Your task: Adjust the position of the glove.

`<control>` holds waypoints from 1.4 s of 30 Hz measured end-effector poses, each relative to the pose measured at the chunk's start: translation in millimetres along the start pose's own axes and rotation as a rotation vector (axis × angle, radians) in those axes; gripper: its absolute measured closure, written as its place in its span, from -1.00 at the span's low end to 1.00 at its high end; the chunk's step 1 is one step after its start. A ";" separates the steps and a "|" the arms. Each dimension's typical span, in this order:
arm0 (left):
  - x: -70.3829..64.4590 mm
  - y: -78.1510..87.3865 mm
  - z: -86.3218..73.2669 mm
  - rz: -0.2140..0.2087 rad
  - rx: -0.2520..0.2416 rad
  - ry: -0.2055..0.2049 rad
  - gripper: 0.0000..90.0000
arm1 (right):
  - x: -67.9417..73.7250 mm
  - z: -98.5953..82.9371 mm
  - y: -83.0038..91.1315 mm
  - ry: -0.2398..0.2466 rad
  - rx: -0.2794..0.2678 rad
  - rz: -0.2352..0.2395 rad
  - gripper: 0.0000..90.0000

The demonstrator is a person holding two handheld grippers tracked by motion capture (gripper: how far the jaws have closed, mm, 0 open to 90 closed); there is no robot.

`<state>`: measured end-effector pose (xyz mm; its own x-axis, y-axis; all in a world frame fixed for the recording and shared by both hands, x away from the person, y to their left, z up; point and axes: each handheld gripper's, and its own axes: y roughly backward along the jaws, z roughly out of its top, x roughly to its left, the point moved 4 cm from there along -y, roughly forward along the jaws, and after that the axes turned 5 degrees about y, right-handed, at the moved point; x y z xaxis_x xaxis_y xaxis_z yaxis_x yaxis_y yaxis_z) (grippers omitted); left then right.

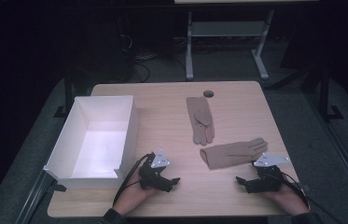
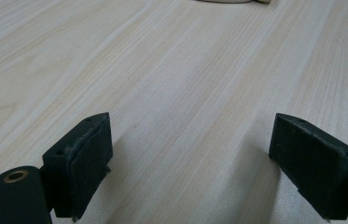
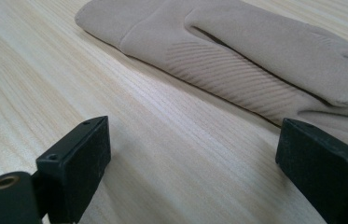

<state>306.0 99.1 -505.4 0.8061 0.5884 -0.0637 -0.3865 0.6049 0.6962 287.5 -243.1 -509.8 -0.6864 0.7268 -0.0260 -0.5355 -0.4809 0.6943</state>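
Observation:
Two tan gloves lie on the wooden table (image 1: 171,116). One glove (image 1: 200,119) lies lengthwise toward the far middle. The other glove (image 1: 233,153) lies crosswise nearer the front right; in the right gripper view this glove (image 3: 237,51) is just beyond the jaws. My right gripper (image 1: 242,182) rests near the front edge, open, a little in front of that glove, nothing between its jaws (image 3: 190,163). My left gripper (image 1: 174,182) sits open at the front middle, over bare wood (image 2: 190,158). A white open box (image 1: 98,140) stands left of it.
The box's wall takes up the table's left side. A round cable hole (image 1: 208,94) sits at the far edge. Behind the table stands a grey metal frame (image 1: 227,32) on dark floor. Cables trail from both grippers off the front edge.

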 end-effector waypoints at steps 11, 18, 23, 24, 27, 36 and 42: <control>0.8 0.9 -0.5 -0.012 0.004 -0.010 -0.72 | -1.4 4.0 3.5 0.005 0.025 0.011 -0.68; 1.3 1.2 -0.6 -0.011 0.005 -0.016 -0.72 | -0.2 21.2 10.9 0.000 -0.047 0.015 -0.42; 1.3 1.2 -0.6 -0.010 0.005 -0.018 -0.72 | -2.1 32.6 9.8 0.004 -0.068 0.042 -0.08; 1.3 1.2 -0.5 -0.010 0.004 -0.017 -0.72 | -4.0 35.8 9.5 0.005 -0.077 0.050 0.12; 0.5 0.8 -0.3 -0.012 -0.002 -0.007 -0.72 | -6.1 40.0 8.0 0.005 -0.081 0.053 0.32; 0.6 1.3 -0.7 -0.009 0.001 -0.010 -0.72 | -4.7 60.1 -9.1 0.003 -0.061 0.127 0.99; 0.6 1.5 -0.7 -0.009 0.003 -0.010 -0.72 | -1.4 73.5 -23.3 0.007 -0.057 0.152 1.00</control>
<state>305.6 100.8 -505.0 0.8137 0.5779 -0.0630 -0.3782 0.6086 0.6975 337.1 -196.9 -473.1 -0.7651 0.6400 0.0712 -0.4518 -0.6123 0.6488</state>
